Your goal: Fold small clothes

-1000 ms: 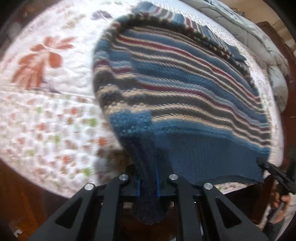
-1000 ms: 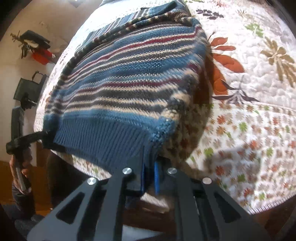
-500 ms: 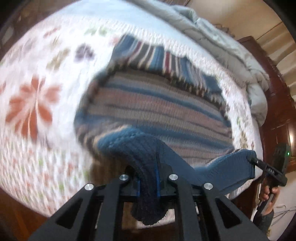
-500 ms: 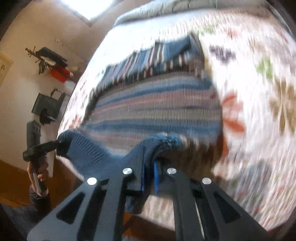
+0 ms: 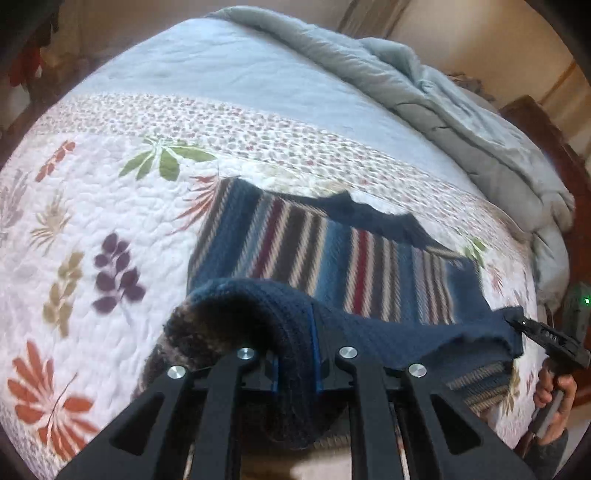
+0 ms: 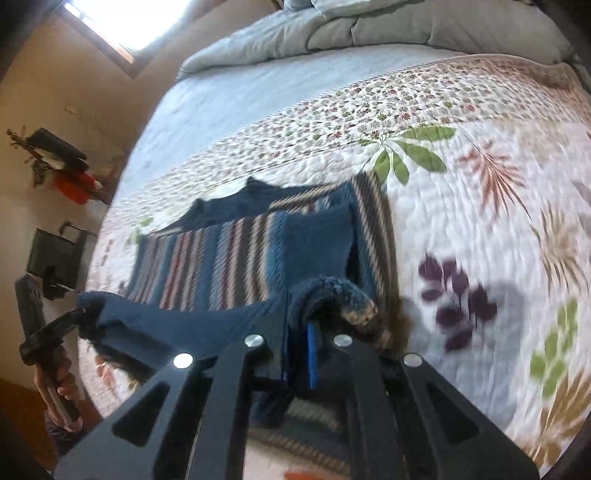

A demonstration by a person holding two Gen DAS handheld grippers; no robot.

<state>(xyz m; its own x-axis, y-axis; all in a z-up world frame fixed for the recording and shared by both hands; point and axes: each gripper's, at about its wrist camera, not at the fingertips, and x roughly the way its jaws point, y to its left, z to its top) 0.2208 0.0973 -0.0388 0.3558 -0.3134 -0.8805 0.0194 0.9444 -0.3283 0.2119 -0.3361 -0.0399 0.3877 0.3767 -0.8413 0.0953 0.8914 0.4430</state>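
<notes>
Hem point(image 5: 424, 332) lifted forward, both tongs point(image 5: 295, 369) clamped

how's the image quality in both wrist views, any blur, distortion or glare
Left wrist view: heavy fisheye bulge bends the bed quilt; leaf prints on the quilt are smeared, while the left gripper stays sharp. Right wrist view: the window is blown out white, the leaf prints are streaked, and the striped sweater is slightly soft.
</notes>
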